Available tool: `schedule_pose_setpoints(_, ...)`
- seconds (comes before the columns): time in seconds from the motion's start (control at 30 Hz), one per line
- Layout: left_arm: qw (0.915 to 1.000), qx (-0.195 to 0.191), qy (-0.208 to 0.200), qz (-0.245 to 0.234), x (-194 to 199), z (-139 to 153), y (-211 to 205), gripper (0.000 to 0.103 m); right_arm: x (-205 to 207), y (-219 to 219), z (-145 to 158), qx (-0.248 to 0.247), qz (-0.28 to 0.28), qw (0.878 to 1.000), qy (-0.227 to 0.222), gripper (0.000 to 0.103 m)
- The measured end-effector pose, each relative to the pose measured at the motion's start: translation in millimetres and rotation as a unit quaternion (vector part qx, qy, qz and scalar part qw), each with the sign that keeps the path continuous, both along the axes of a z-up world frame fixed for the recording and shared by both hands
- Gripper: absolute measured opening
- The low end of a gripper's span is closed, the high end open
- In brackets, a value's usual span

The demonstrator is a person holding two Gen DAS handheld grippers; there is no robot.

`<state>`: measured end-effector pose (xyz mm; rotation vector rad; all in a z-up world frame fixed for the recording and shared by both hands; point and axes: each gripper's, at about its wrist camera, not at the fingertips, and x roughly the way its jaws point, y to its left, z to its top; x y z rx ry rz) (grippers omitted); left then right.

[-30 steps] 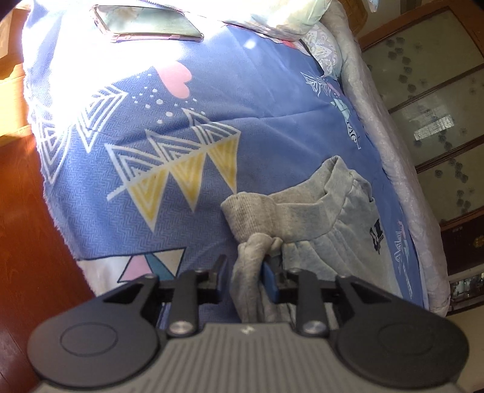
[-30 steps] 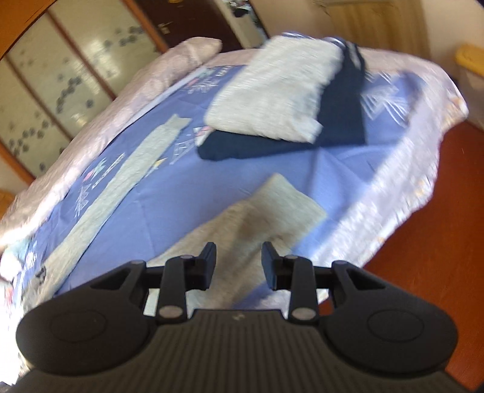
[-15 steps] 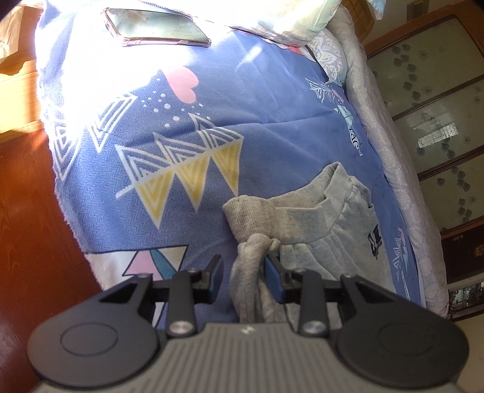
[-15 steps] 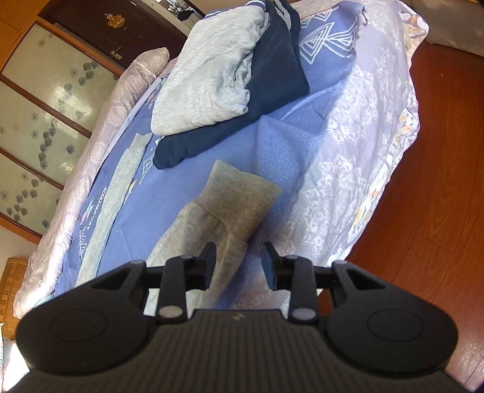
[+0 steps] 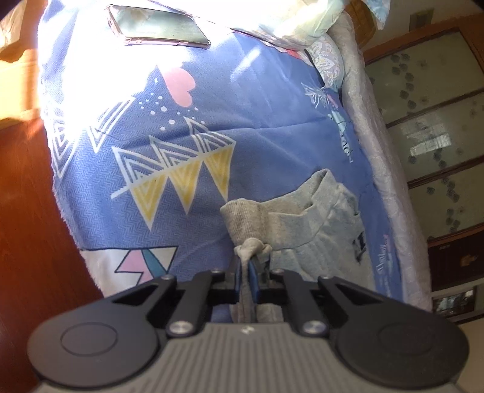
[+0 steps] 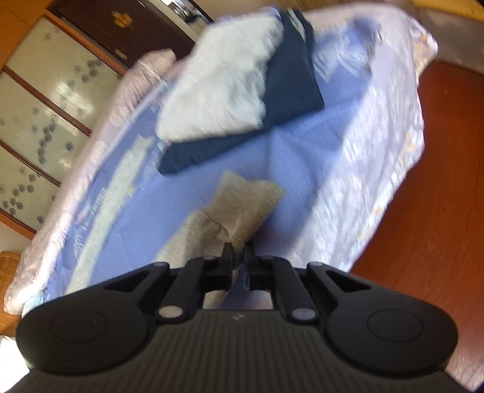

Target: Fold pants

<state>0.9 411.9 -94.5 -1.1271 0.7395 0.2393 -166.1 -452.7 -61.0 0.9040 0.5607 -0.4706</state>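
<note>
Grey sweatpants lie on the blue patterned bedspread. Their ribbed waistband bunches up just in front of my left gripper, whose blue pads are shut on a fold of the waist fabric. In the right wrist view the ribbed leg cuff of the pants lies near the bed's edge. My right gripper is shut on the lower edge of that cuff. The other leg stretches along the far side of the bed.
A phone lies on the sunlit far end of the bedspread, next to a pillow. A folded pile of white and navy clothes sits beyond the cuff. Wooden floor borders the bed. Glass-door cabinets stand behind.
Both grippers have closed: the left on the waist fabric, the right on the leg cuff. The right view is blurred by motion.
</note>
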Motion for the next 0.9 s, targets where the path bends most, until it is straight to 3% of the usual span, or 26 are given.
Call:
schedule_pose_setpoints(0.13, 0.9973, -0.059, -0.041, 0.013, -3, 18, 11, 0.006, -3, 2, 47, -0.029, -0.004, 0.998, -0.061, 0.008)
schedule_pose_setpoints(0.27, 0.9958, -0.061, -0.068, 0.008, 18, 41, 7, 0.006, 31, 4, 80, -0.050, 0.004, 0.993, -0.103, 0.008)
schedule_pose_setpoints(0.43, 0.9948, -0.055, -0.086, 0.004, 68, 65, -2, 0.006, 109, 3, 104, -0.085, 0.024, 0.989, -0.117, 0.008)
schedule_pose_setpoints(0.67, 0.9976, -0.025, -0.062, -0.015, 175, 76, -26, 0.006, 230, -21, 99, -0.067, 0.008, 0.992, -0.111, 0.008)
schedule_pose_setpoints(0.9, 0.9997, 0.004, -0.002, -0.023, 278, 42, -47, 0.006, 353, -28, 70, -0.092, 0.012, 0.994, -0.060, 0.008)
